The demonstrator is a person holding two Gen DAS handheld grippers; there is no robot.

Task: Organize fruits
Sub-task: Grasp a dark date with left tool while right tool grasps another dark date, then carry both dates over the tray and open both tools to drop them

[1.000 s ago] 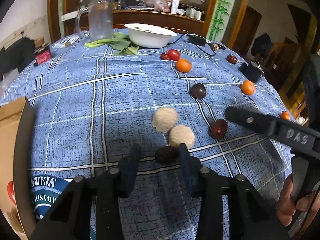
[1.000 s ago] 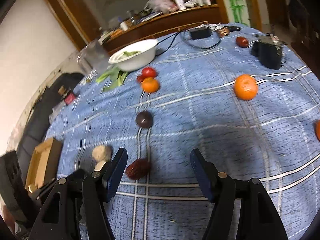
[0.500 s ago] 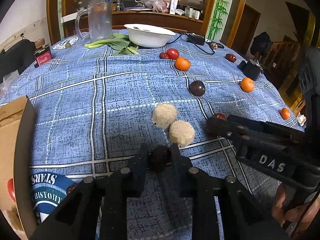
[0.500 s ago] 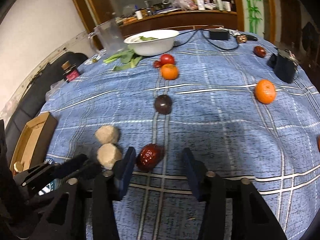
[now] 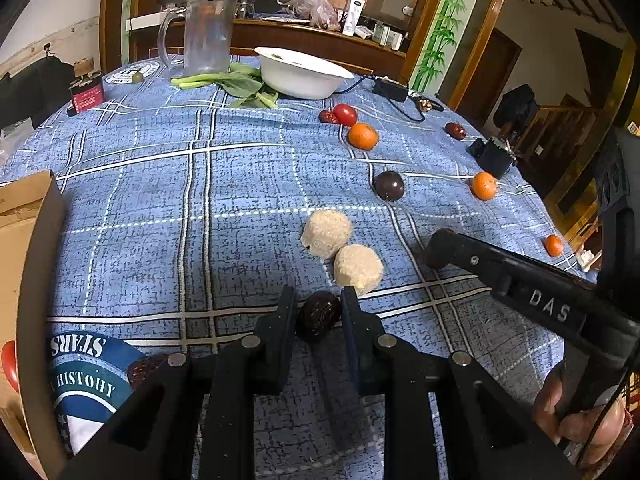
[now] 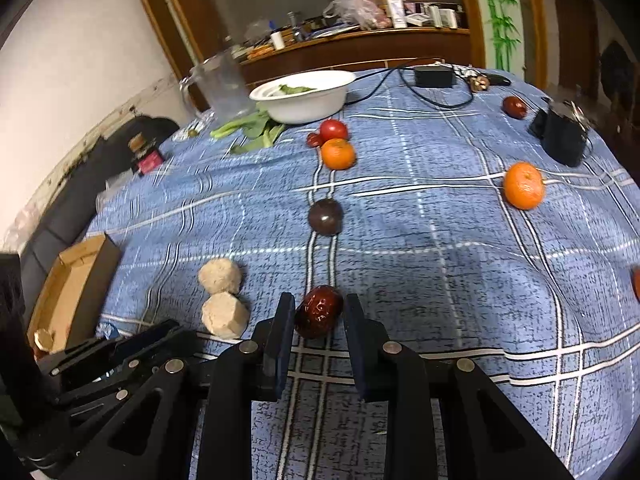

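Your desk (image 5: 160,208) layout

Two balls (image 5: 326,233) sit just beyond your left date (image 5: 319,315); the bowl (image 5: 300,76) stands at the far edge, the box (image 5: 24,240) at your left.

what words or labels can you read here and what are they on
"DAS": raised letters on the arm of the right gripper, seen from the left wrist view.
"STARS" and "HISTORY": on the blue and white round print at the table's near edge.
Too small or blurred to read: the red tin, the round emblem by the jug, the white box on the counter.
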